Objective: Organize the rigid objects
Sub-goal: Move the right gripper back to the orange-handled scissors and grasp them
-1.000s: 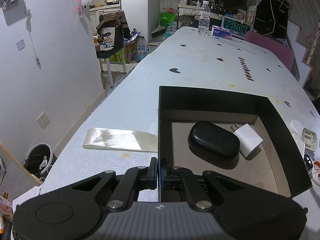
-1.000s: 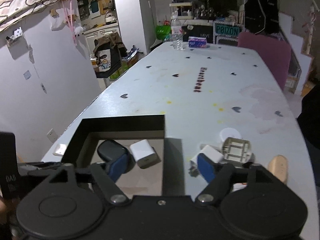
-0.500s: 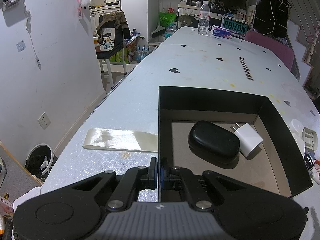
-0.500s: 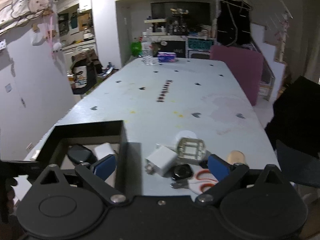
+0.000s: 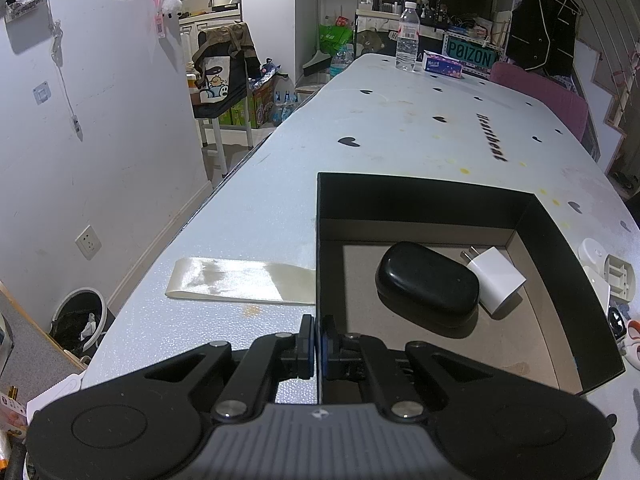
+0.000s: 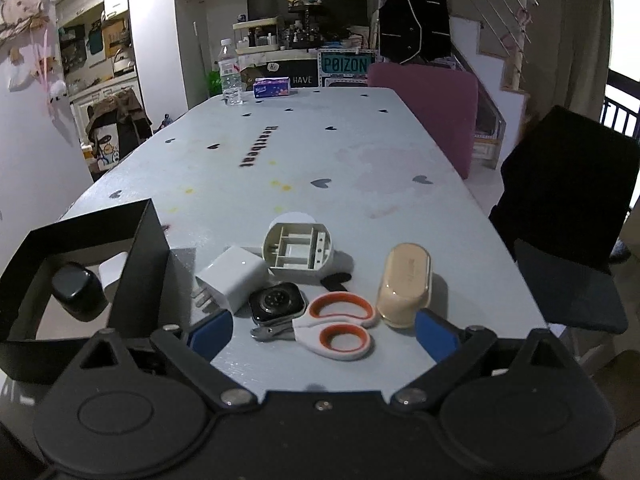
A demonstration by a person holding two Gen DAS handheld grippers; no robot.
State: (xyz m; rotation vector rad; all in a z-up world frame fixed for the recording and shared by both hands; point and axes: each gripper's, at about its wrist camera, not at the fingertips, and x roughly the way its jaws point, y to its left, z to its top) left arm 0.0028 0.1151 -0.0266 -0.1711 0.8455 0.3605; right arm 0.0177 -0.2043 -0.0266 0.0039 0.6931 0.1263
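A: What carries the objects, and which is largest?
B: A long pale-blue surface (image 6: 360,148) printed with black hearts. On it stands an open black cardboard box (image 5: 568,248) with a brown floor. The left claw (image 5: 319,346) is clamped together on the box's near-left wall, pads pressed on the thin card from both sides.

A: What lies inside the box?
B: A glossy black oblong case with rounded ends (image 5: 427,278), long axis running across the box floor from left to right. Touching its right end is a white cube-shaped plug adapter (image 5: 498,278), prongs pointing toward the far wall.

A: And outside the box?
B: In the right wrist view, a cluster just beside the box's right wall. At the back is a cream round plastic housing with open compartments (image 6: 298,250). To its right lies a beige oblong case (image 6: 405,284), long axis running away from the camera. A second white plug adapter (image 6: 232,276) lies with prongs toward the near left. White scissors with orange-lined handles (image 6: 338,326) lie handles rightward, blades pointing left under a dark square smartwatch body (image 6: 277,302).

A: How does the right claw stand?
B: The right claw (image 6: 324,334) has just been opening; its blue pads are wide apart, flanking the scissors without pressing anything.
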